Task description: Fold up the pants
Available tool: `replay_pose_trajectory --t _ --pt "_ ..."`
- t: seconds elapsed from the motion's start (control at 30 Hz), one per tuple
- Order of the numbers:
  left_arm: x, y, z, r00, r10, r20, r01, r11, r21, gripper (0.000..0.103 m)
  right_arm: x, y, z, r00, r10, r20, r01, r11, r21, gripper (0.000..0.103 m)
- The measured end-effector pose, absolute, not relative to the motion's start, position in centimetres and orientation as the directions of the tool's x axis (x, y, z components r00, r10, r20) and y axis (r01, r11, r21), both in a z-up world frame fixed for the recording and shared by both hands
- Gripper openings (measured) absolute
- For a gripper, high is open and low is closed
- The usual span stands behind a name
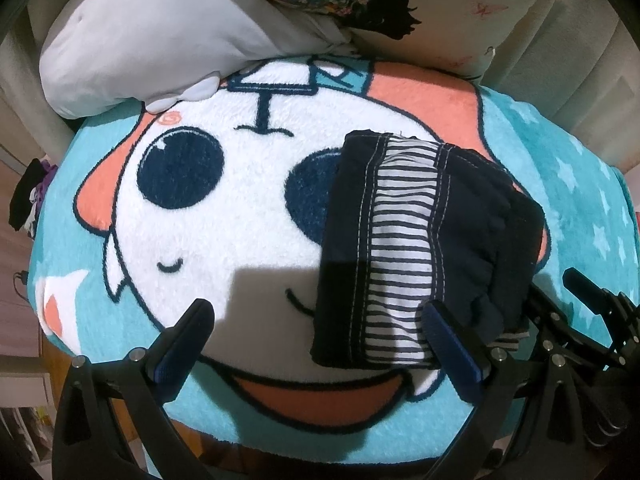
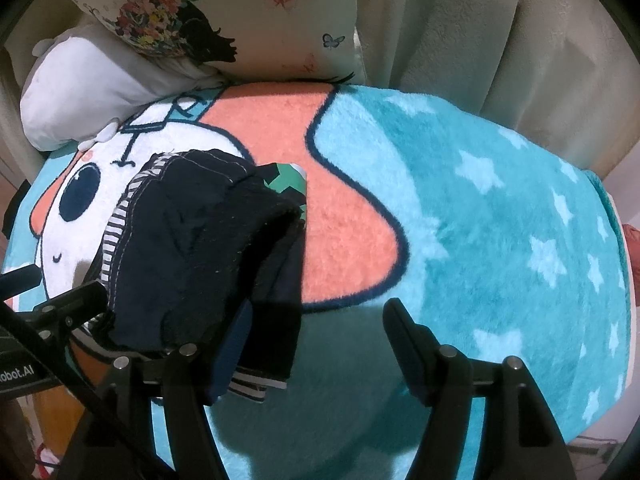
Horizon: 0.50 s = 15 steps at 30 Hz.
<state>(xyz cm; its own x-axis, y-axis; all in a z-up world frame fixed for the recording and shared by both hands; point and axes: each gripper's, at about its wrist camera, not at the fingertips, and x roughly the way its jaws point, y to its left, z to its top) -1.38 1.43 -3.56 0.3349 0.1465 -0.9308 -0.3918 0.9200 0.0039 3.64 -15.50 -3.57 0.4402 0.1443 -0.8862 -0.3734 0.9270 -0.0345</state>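
The dark navy pants (image 1: 424,240) with a white-and-navy striped side panel lie folded into a compact bundle on the cartoon-face blanket (image 1: 224,216). My left gripper (image 1: 320,320) is open, low over the blanket; its right finger (image 1: 452,344) touches the bundle's near edge. My right gripper (image 2: 316,332) is open; the pants (image 2: 192,252) drape over its left finger, while its right finger (image 2: 412,344) stands free over the teal blanket (image 2: 500,240). The right gripper also shows at the right edge of the left wrist view (image 1: 592,312).
A white plush pillow (image 1: 140,40) and a floral cushion (image 2: 168,20) lie at the far edge of the blanket. Cream curtains (image 2: 480,32) hang behind. A green patterned item (image 2: 294,180) peeks from behind the pants.
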Motion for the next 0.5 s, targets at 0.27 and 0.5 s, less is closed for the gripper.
replay_pose_trajectory --t 0.27,0.5 --pt "-1.24 1.67 -3.66 0.332 0.142 -0.932 -0.393 0.919 0.000 0.103 3.88 -15.42 -3.69 0.438 0.141 -0.888 -0.375 0.926 -0.038 0.073" --pt "-0.99 1.81 -3.87 0.331 0.134 -0.934 -0.389 0.921 -0.005 0.103 4.02 -15.36 -3.78 0.436 0.140 -0.889 -0.375 0.926 -0.038 0.073"
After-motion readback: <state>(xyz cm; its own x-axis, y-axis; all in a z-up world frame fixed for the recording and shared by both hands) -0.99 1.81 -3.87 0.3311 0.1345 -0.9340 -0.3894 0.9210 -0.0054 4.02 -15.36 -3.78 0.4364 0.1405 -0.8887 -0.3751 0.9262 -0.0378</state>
